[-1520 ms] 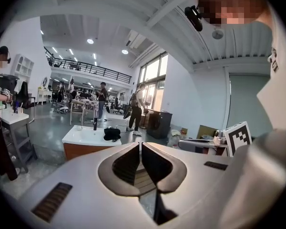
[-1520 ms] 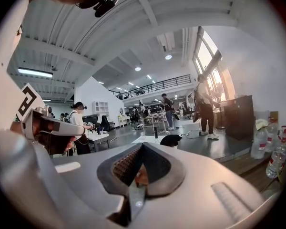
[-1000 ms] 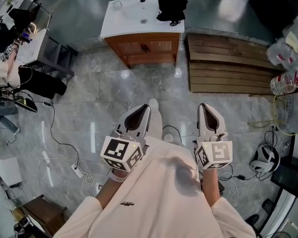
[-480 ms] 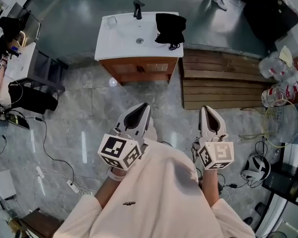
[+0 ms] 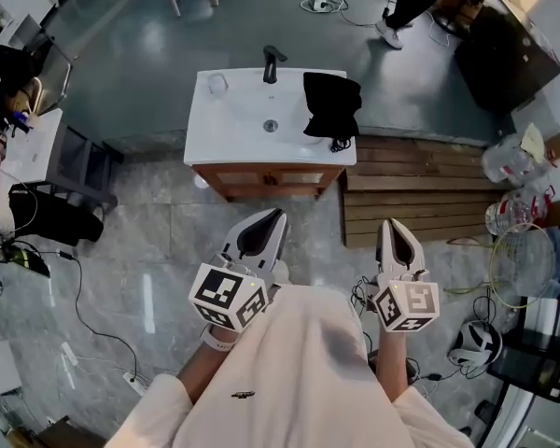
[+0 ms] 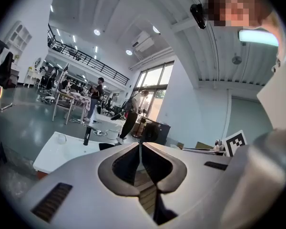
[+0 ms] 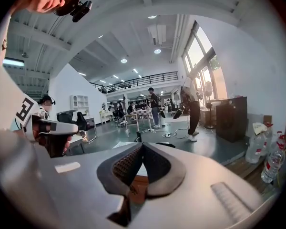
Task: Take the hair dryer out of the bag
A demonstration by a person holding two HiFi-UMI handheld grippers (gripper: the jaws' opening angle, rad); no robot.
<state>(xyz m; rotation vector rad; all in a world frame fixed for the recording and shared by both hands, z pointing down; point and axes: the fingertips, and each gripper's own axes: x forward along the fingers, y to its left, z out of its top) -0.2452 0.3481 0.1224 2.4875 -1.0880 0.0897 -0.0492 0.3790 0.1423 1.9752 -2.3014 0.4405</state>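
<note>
Grey stone floor (image 5: 168, 241), glossy and veined, spreads under a washstand (image 5: 226, 124) with a smooth white top, a round basin and a black tap (image 5: 272, 63). Its cabinet (image 5: 266, 177) is reddish wood. To the right lies a platform of brown wooden slats (image 5: 420, 189), and thin cables (image 5: 79, 283) trail across the tiles on the left.

The person, in a pale shirt (image 5: 299, 371), holds both forearms forward, side by side and well apart, each pointing toward the washstand and dipping slightly. Each tool is a pale grey plastic shell with a dark hollow behind the tips and a cube (image 5: 229, 294) of black-and-white square markers at the wrist end.

The left tongs (image 5: 278, 213) are clenched, tips meeting in a thin line with nothing between them, as the left gripper view (image 6: 140, 143) shows. The right tongs (image 5: 388, 222) are likewise pressed together and empty, their ribbed dark pads meeting in the right gripper view (image 7: 142, 144).

The soft black bag (image 5: 330, 105) sits slumped on the right end of the white top, well apart from both tools. The hair dryer itself cannot be seen in any view.
</note>
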